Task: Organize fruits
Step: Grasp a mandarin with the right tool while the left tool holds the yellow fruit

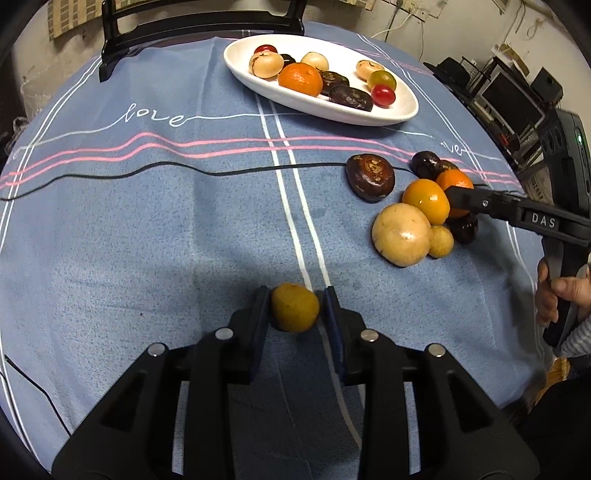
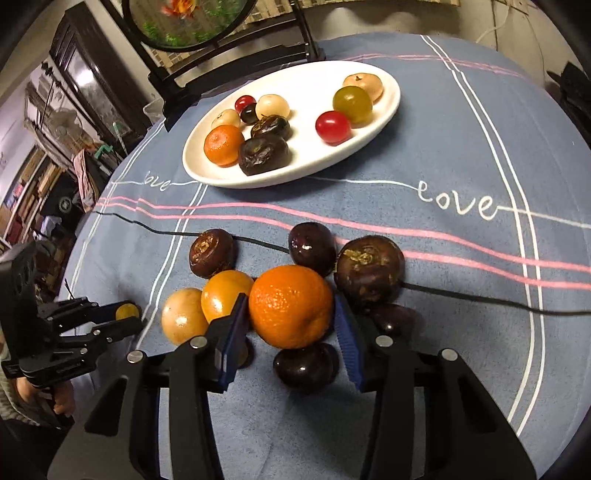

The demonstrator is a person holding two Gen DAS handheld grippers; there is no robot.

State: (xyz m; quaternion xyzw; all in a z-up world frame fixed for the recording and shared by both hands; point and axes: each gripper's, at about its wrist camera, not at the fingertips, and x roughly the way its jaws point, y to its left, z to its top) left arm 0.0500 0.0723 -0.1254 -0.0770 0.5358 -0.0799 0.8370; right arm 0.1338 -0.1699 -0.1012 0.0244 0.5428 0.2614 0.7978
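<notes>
A small yellow fruit lies on the blue tablecloth between the fingers of my left gripper. It touches the left pad, and a thin gap shows at the right pad, so the jaws stand open. The right wrist view shows that left gripper at far left. My right gripper reaches into a pile of loose fruit, and both blue pads press the sides of an orange mandarin. In the left wrist view the right gripper lies over the mandarin. A white oval plate at the back holds several fruits.
Around the mandarin lie dark brown chestnut-like fruits, a dark plum and yellow-tan round fruits. A black cable crosses the cloth. A dark chair stands behind the plate. A person's hand grips the right handle.
</notes>
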